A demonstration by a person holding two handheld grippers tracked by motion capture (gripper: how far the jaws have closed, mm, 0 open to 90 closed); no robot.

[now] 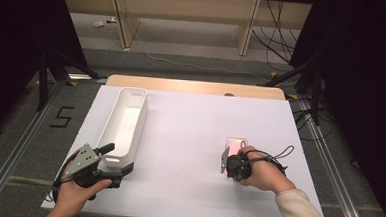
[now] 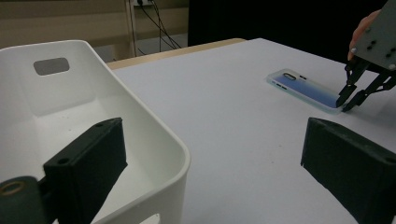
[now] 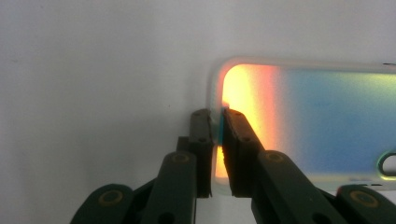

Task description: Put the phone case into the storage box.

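Right gripper pinches the edge of a phone case while the left waits at the bin.

The right gripper (image 3: 215,140) has its two black jaws clamped on the thin near wall of a flat, translucent phone case with an iridescent blue-to-orange back (image 3: 322,121), which lies flat on the white table sheet (image 1: 189,138), well to the right of the long white plastic bin (image 1: 125,122). The left gripper (image 2: 210,163) rests just beside the bin's near end with its jaws spread wide, one pad over the bin's corner, holding nothing. The grip looks narrow: the pads catch only a sliver of soft rim, so a lift could let the case pivot, sag or slip free, and a tilted carry towards the bin might drop it short.
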